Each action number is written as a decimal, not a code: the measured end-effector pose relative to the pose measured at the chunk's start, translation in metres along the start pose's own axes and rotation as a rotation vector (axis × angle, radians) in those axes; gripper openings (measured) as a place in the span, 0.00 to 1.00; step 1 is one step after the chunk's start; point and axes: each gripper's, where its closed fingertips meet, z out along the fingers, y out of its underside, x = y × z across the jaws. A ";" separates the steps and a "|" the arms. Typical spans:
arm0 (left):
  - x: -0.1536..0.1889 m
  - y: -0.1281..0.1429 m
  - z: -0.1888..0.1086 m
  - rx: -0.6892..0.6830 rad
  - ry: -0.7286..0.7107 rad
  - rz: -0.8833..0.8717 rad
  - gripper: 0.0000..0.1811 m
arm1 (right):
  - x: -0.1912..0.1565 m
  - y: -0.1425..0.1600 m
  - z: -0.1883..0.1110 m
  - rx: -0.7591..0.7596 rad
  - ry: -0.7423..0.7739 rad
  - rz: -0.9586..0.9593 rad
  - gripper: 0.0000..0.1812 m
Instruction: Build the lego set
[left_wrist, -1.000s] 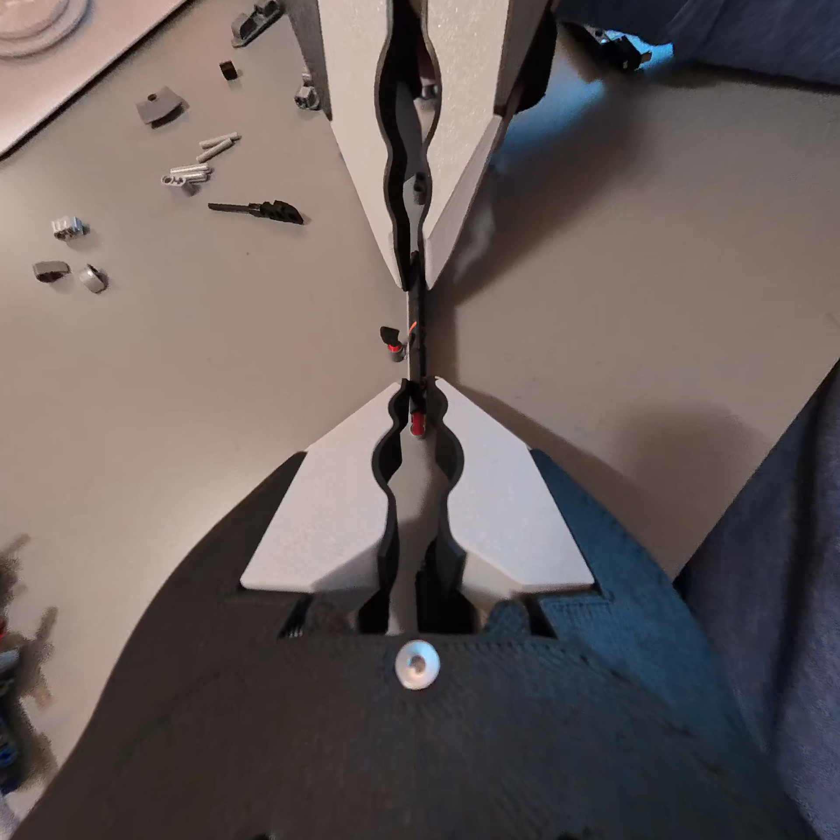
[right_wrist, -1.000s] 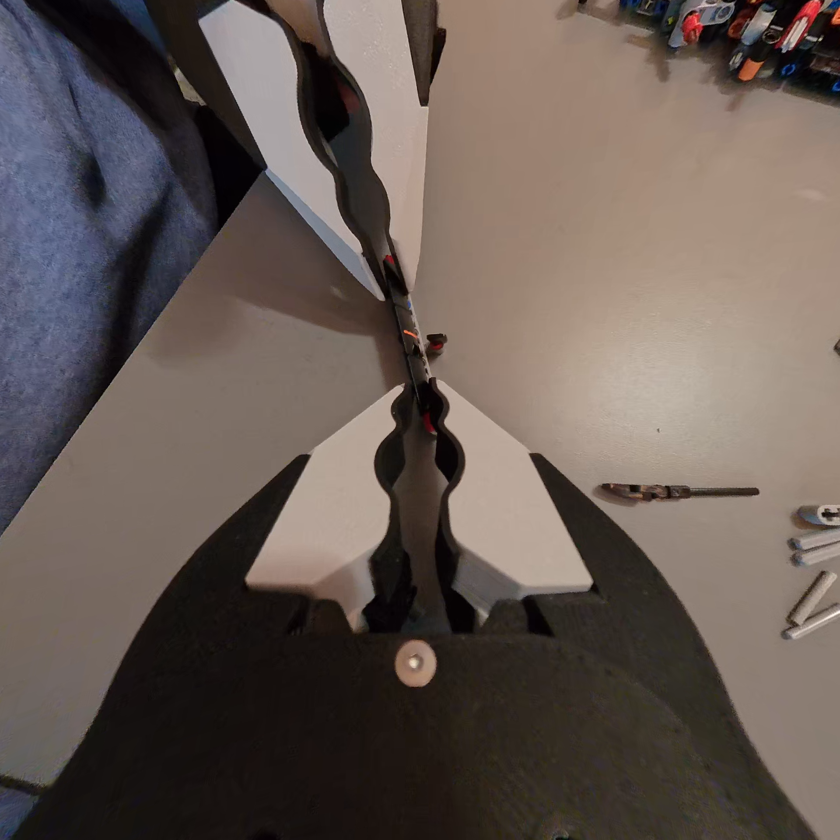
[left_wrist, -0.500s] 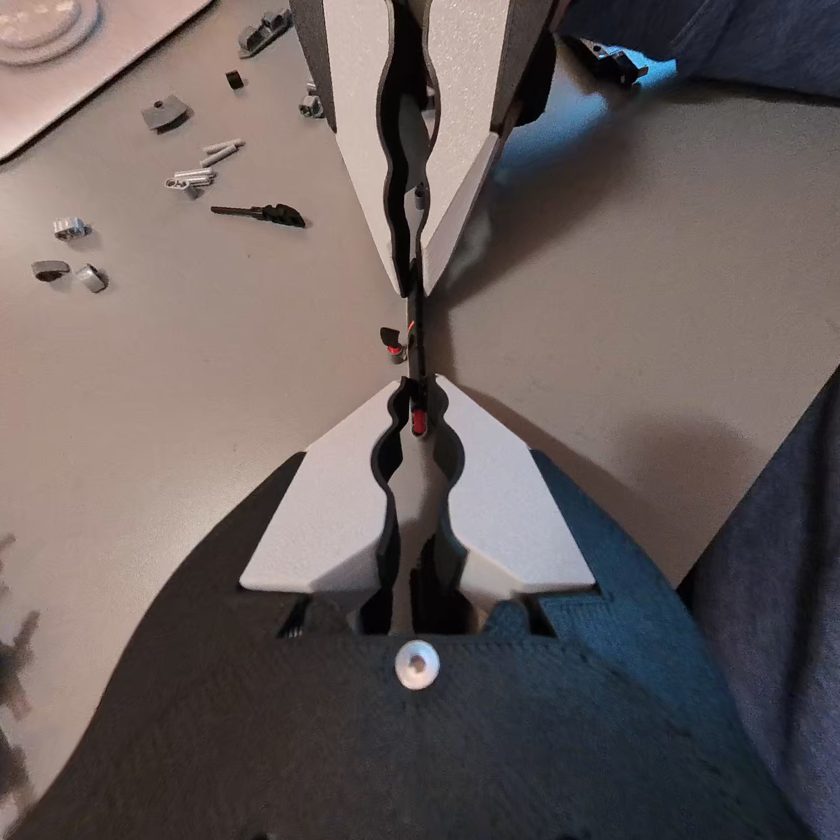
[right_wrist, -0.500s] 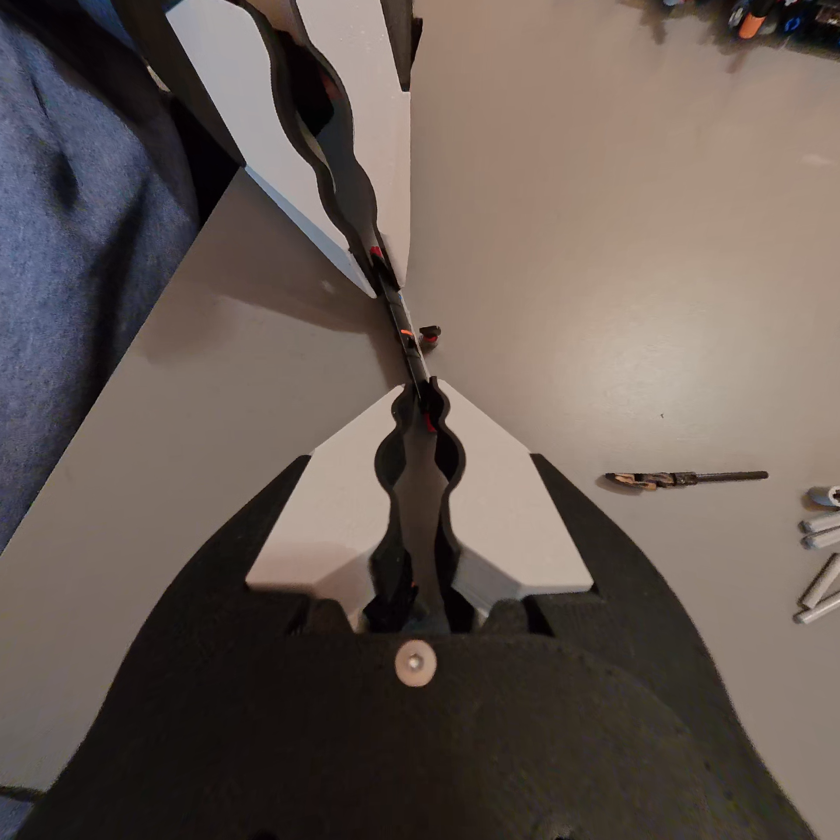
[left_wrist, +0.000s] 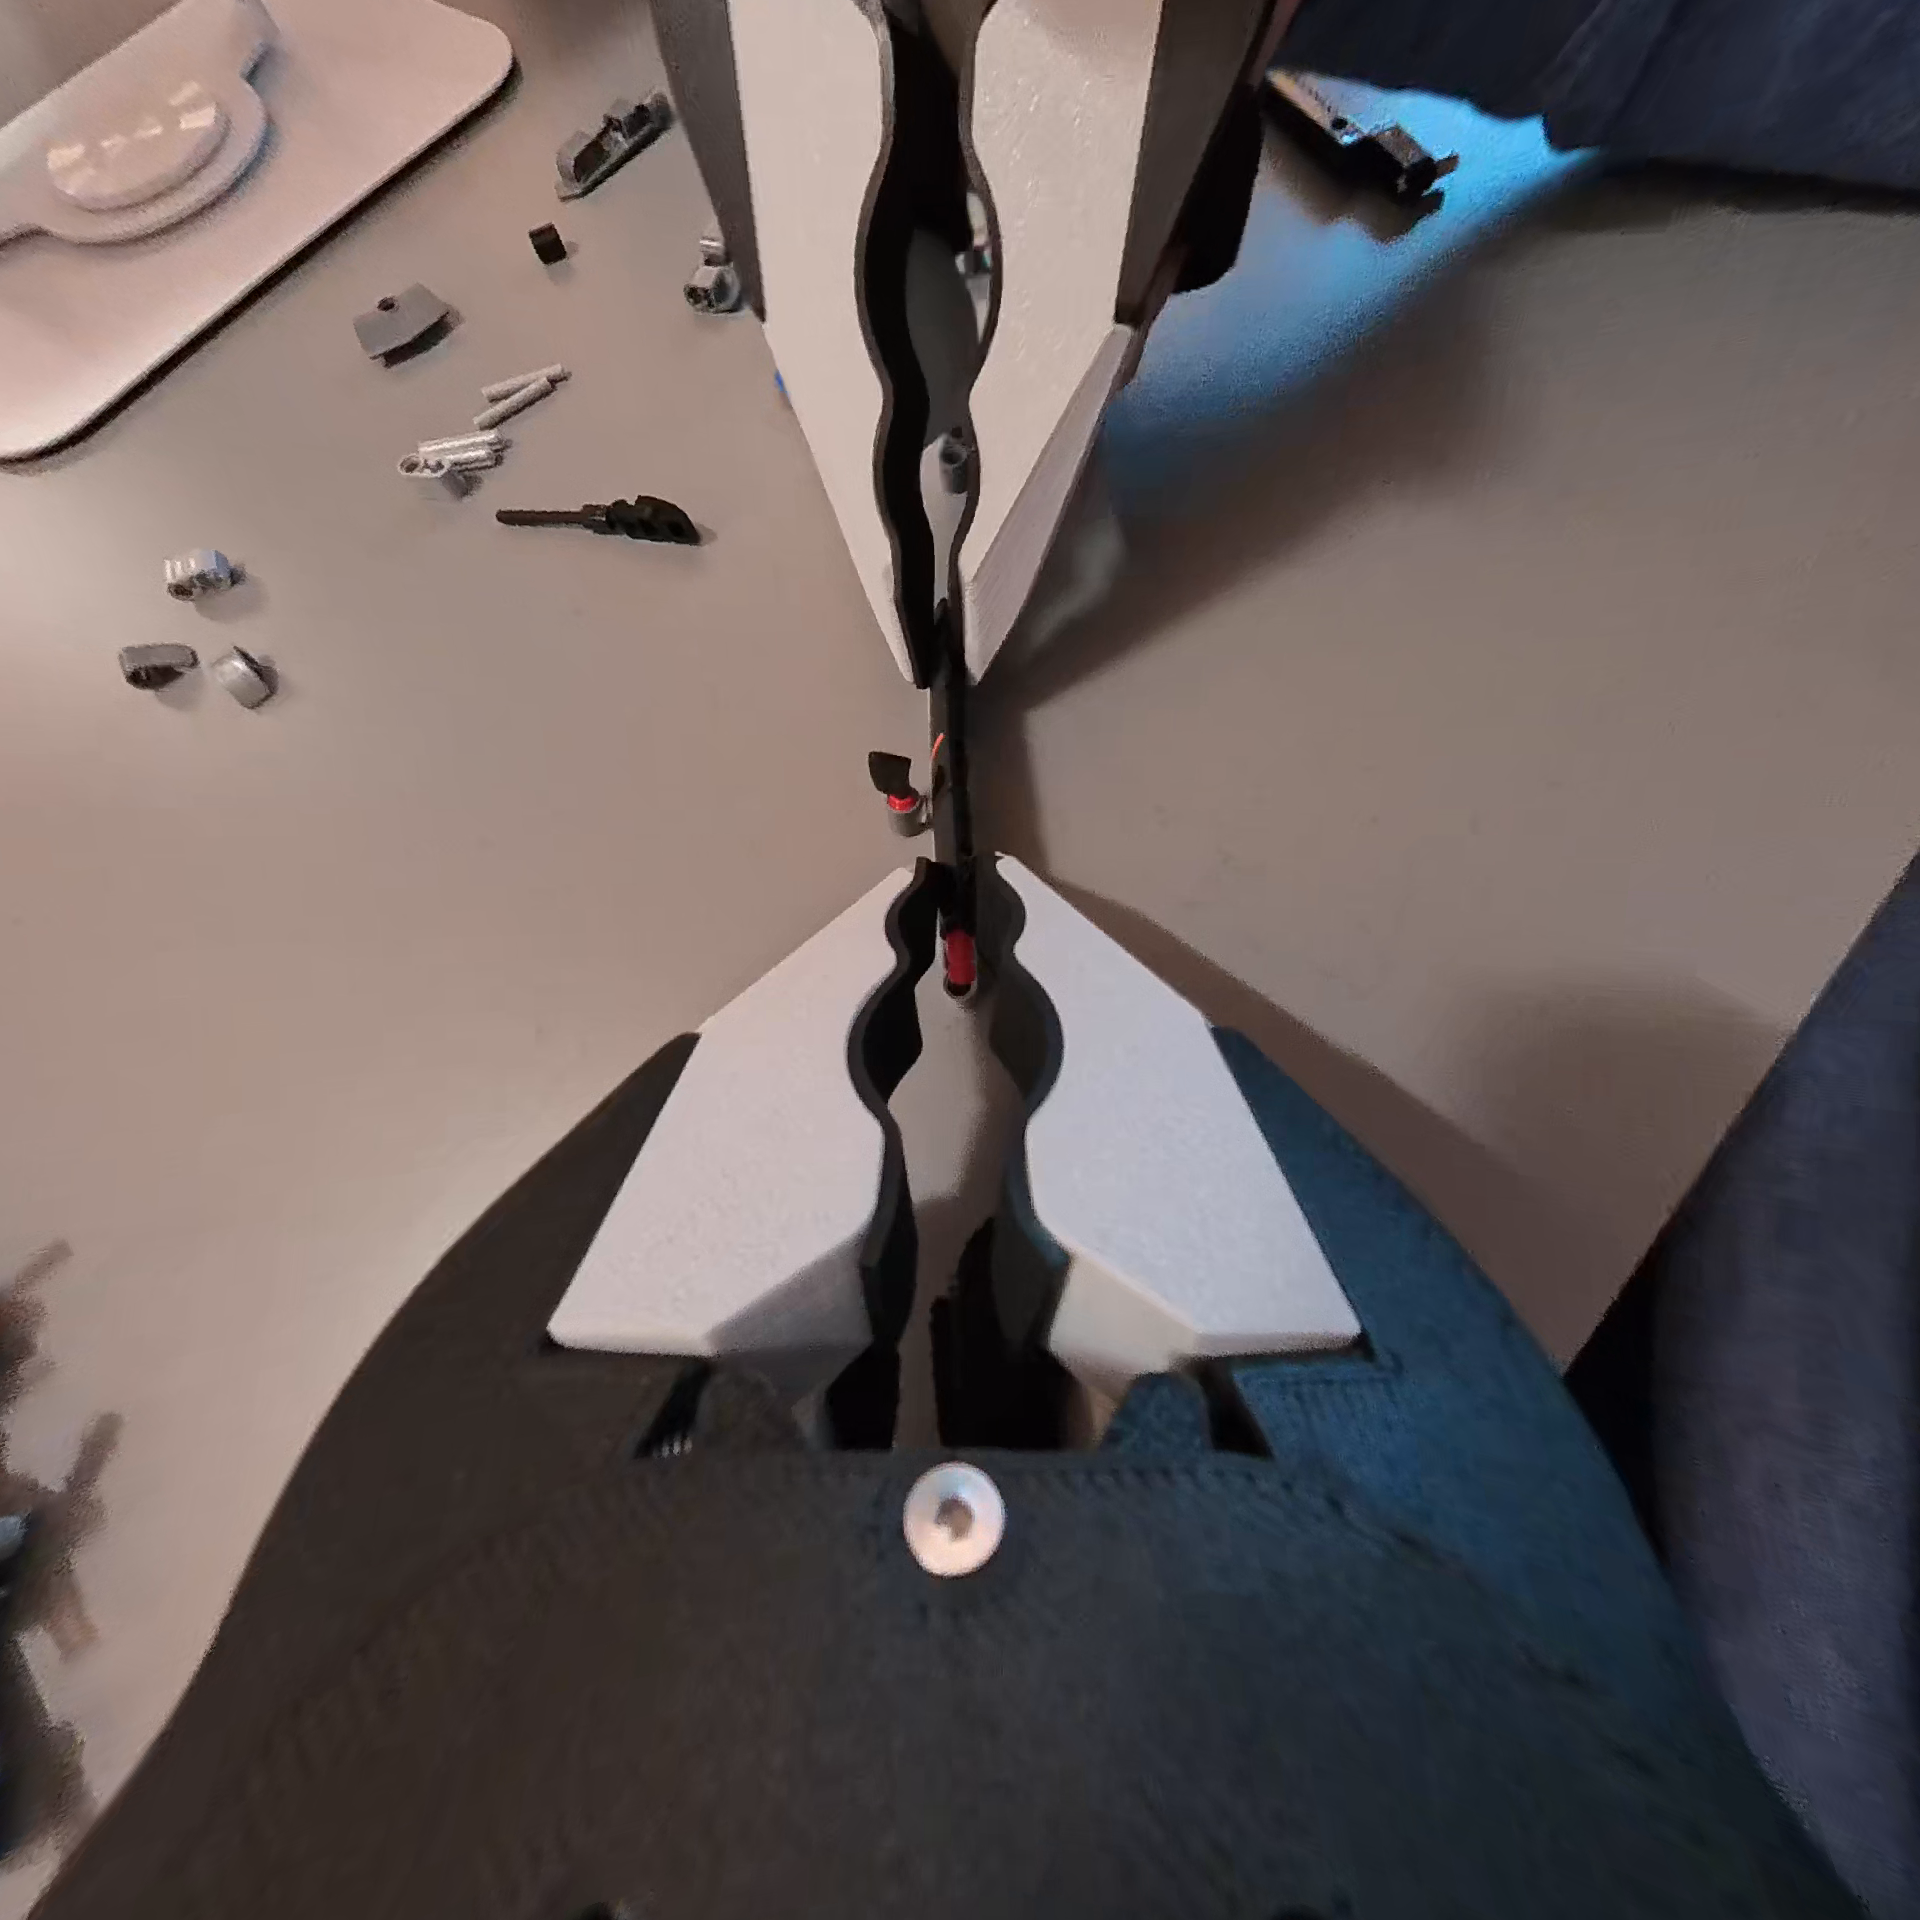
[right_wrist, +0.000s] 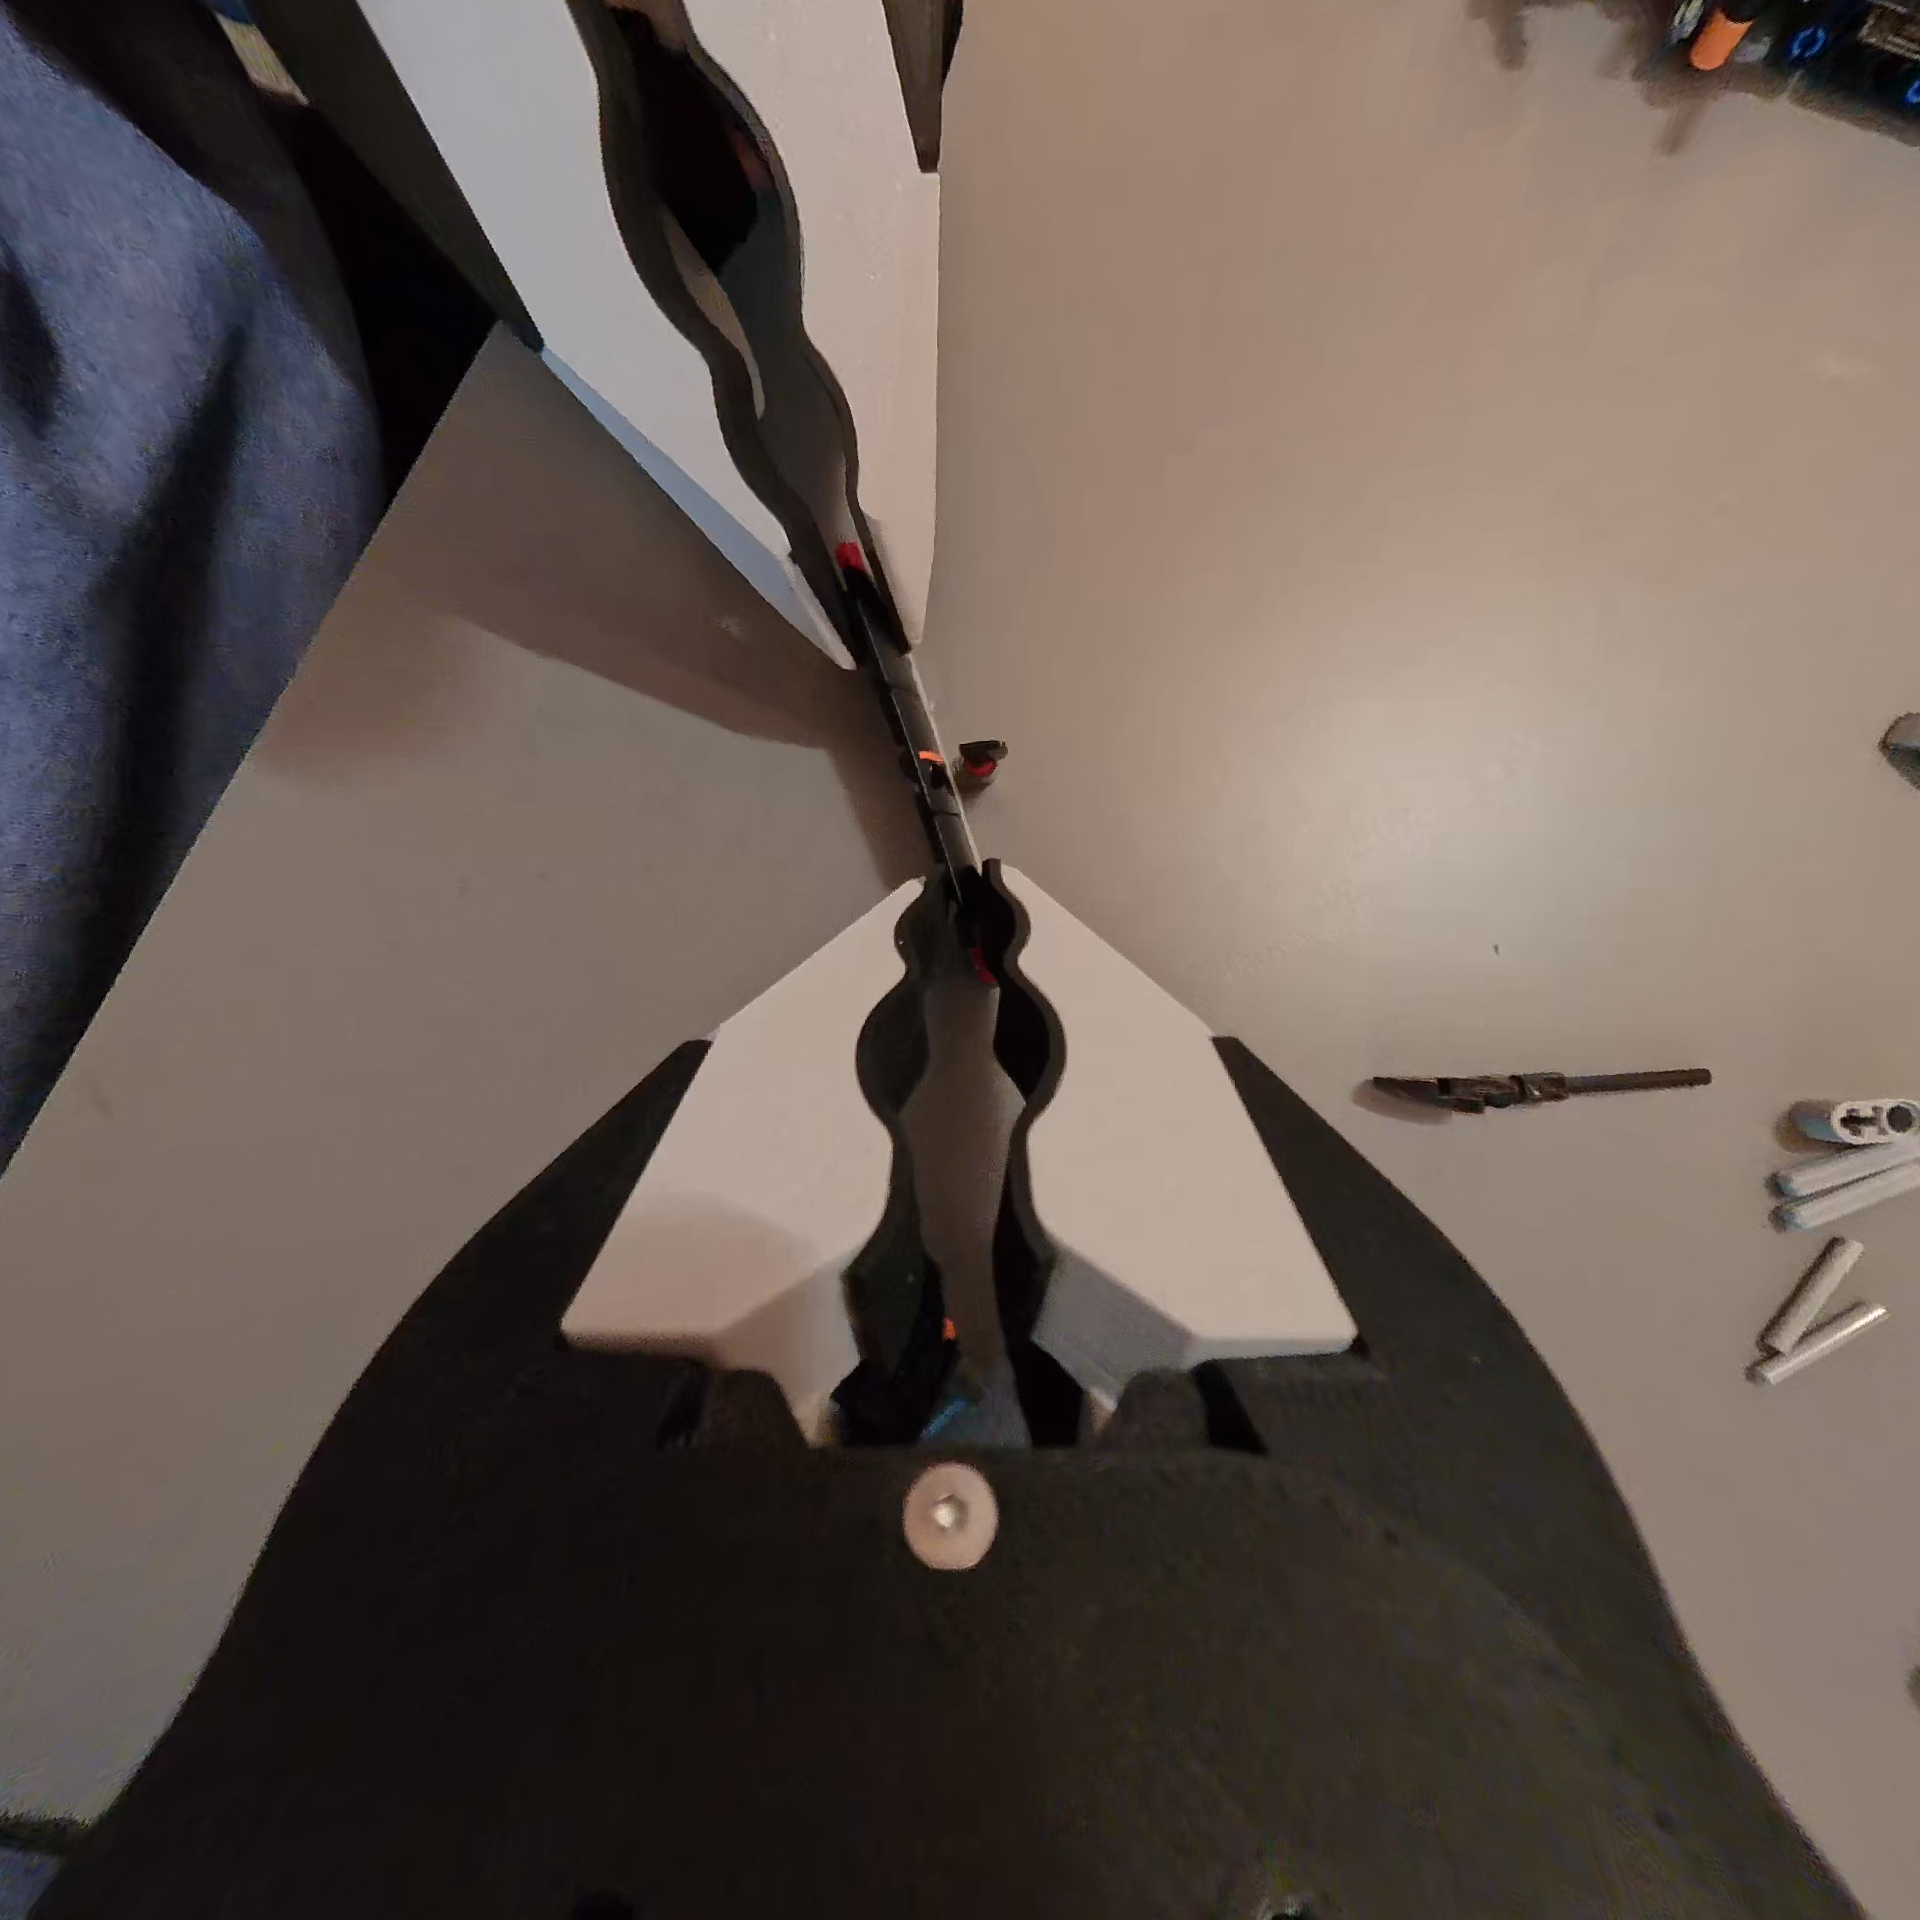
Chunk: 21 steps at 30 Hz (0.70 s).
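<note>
Above the grey table (left_wrist: 1455, 727), the left gripper (left_wrist: 954, 873) pinches one end of a thin black rod (left_wrist: 951, 769); the right gripper (right_wrist: 961, 878) pinches the other end.

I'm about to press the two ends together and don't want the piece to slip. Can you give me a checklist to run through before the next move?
1. Left gripper shut on the black lego assembly: ok.
2. Right gripper shut on its other end: ok.
3. Assembly lifted off the table: cannot tell.
4. Small black-and-red piece beside the assembly, attached or loose: cannot tell.
5. Red pin at the left gripper's end fully seated: cannot tell.
6. Black axle piece and grey pins lie off to the side, out of the way: ok.
</note>
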 end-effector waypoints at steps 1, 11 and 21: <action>0.000 0.000 0.000 0.013 0.004 0.000 0.04 | 0.000 0.000 0.000 -0.004 0.004 -0.002 0.02; -0.003 0.008 -0.012 -0.099 0.044 -0.049 0.07 | -0.003 -0.002 0.002 -0.006 -0.018 0.008 0.02; -0.006 0.014 -0.008 -0.188 0.008 0.008 0.03 | -0.004 -0.002 0.002 -0.030 -0.007 0.041 0.02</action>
